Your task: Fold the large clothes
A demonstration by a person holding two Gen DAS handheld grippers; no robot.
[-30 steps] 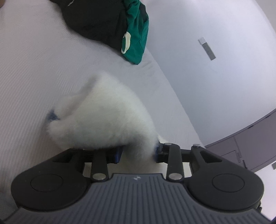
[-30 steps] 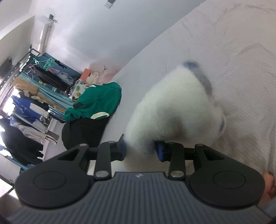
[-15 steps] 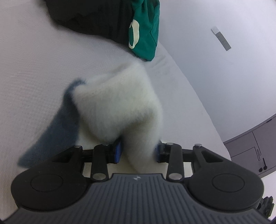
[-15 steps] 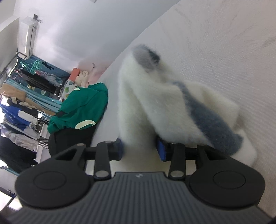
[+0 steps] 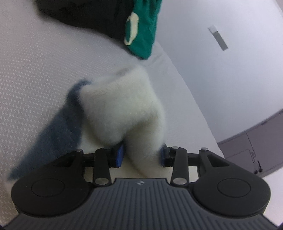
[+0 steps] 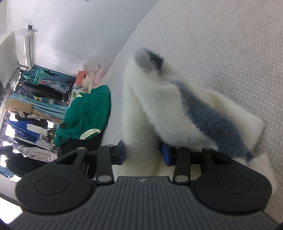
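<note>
A fluffy white garment with blue-grey stripes (image 5: 122, 109) hangs bunched over the white bed (image 5: 31, 67). My left gripper (image 5: 142, 155) is shut on a thick white fold of it. In the right wrist view the same garment (image 6: 159, 99) drapes down onto the bed (image 6: 238, 53), a blue stripe running across its folded part. My right gripper (image 6: 143, 153) is shut on another white fold of it. The gripped edges are hidden inside the fleece.
A green hoodie (image 5: 143, 26) lies on a black garment (image 5: 84, 12) at the far end of the bed; both show in the right wrist view too (image 6: 88, 113). A white wall (image 5: 230, 79) and grey cabinet (image 5: 247, 150) lie right. A clothes rack (image 6: 26, 109) stands beyond.
The garment has been lifted and swung: it went from a rounded white bundle to a hanging fold with the blue stripes showing. Both grippers kept their hold.
</note>
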